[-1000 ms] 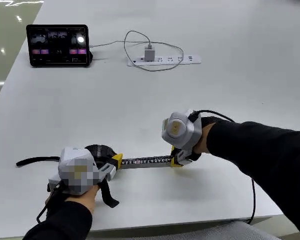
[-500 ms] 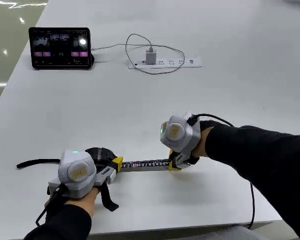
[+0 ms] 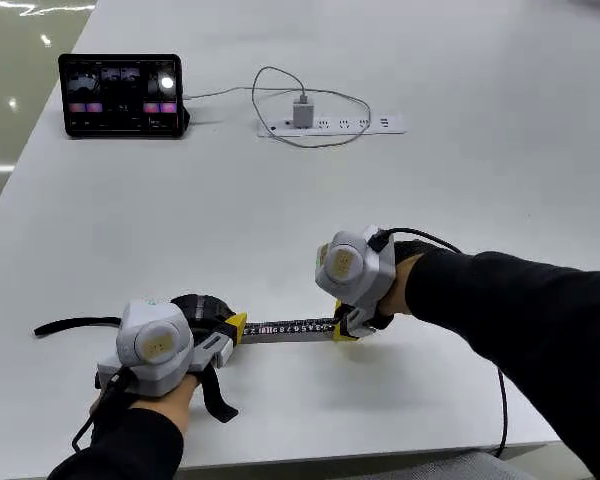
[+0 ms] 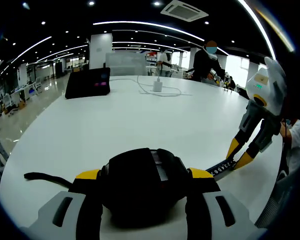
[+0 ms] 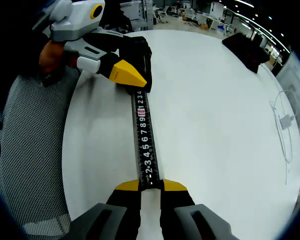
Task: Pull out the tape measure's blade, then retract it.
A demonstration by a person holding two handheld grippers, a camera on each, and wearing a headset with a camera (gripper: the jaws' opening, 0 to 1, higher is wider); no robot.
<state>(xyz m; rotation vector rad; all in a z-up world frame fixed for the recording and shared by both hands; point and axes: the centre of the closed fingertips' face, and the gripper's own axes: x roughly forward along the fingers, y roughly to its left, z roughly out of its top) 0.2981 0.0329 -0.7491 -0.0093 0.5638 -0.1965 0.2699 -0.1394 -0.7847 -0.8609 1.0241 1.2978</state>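
— How does the left gripper [image 4: 145, 176] stand?
— Clenched on the tape measure's black case [image 3: 202, 308], with one yellow-tipped jaw against each side. The case lies on the white tabletop [image 3: 430, 160].
— And the right gripper [image 5: 150, 186]?
— Its jaws are pinched on the free end of the blade [image 5: 144, 132], off to the right of the case. The blade runs straight from the case's mouth to those jaws, low along the tabletop, numbers facing up.
— Anything else around the case?
— A black strap [image 3: 75, 323] trails from its left side across the tabletop. Far beyond the case a dark tablet [image 3: 122, 93] stands with its screen lit. A white power strip [image 3: 330, 122] with a looped cable [image 3: 280, 85] also lies far beyond the case, further right.
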